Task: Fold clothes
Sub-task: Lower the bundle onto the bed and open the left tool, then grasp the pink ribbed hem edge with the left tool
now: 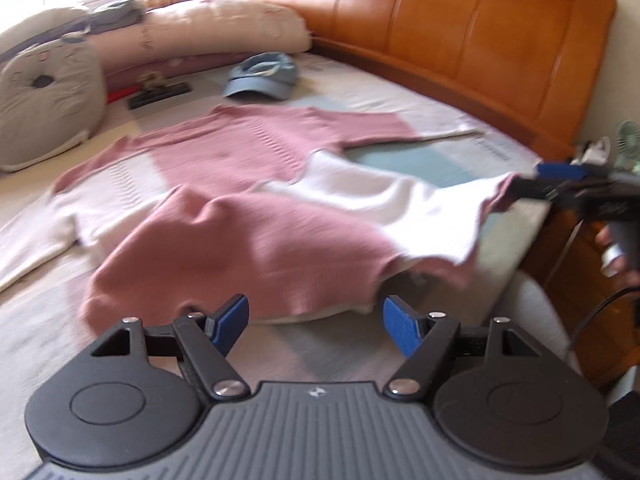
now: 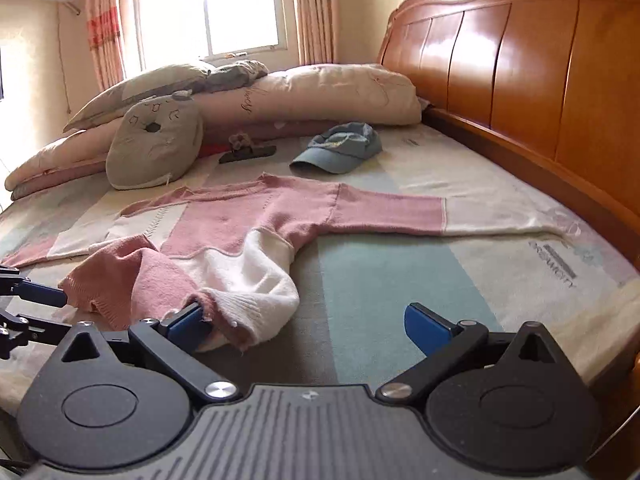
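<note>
Pink-and-white sweater [image 2: 256, 224]: spread across centre of frame on the bed [image 2: 400, 280], sleeves out to left and right, hem bunched at lower left; blue cap [image 2: 340, 148] beyond, apart. Left gripper [image 1: 316, 322]: jaws wide, empty, just short of hem; right gripper [image 2: 308, 320]: jaws wide, one pad touching hem, nothing clamped. Step, as judged: hem fold under way or being reset; next, closing on both hem corners.
</note>
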Available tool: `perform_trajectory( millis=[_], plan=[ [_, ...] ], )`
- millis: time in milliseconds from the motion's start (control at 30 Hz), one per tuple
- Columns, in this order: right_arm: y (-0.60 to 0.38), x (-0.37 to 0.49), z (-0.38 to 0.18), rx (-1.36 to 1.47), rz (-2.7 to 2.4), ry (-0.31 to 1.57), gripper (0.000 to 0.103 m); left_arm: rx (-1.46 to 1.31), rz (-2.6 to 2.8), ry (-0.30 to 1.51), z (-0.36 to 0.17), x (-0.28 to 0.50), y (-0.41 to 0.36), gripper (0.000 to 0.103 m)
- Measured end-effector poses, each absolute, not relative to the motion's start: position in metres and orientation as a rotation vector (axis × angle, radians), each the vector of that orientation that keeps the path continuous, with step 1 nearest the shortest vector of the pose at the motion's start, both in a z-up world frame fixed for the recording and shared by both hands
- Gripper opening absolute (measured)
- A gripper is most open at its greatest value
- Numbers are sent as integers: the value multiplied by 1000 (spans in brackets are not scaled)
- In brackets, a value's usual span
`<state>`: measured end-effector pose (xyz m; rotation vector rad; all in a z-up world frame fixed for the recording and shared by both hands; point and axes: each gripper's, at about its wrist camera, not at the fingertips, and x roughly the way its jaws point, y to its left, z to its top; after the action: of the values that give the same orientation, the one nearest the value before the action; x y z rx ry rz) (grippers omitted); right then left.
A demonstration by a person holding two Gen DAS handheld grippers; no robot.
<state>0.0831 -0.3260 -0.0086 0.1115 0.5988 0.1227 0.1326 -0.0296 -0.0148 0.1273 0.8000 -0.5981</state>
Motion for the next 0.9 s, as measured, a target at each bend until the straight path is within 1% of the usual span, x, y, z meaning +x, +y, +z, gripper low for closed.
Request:
perform_trajectory(
  millis=[167, 367, 567, 700, 800, 900],
  plan=[
    [-301, 84, 4, 53, 177, 583, 103, 111, -486, 820, -29, 140, 5, 75],
    [-270, 86, 18, -16, 245, 568, 103, -45, -423, 857, -52, 163, 44, 75],
    [-234, 104, -9, -59, 364, 664, 103, -155, -370, 921, -87, 177, 68, 75],
    [-209, 116, -27, -87, 443, 727, 103, -225, -382, 885, -89, 186, 84, 75],
    [-197, 125, -39, -96, 476, 764, 103, -299, -378, 871, -92, 201, 95, 81],
    [-198, 134, -46, -69, 477, 791, 103, -373, -375, 855, -96, 215, 107, 82]
  ],
)
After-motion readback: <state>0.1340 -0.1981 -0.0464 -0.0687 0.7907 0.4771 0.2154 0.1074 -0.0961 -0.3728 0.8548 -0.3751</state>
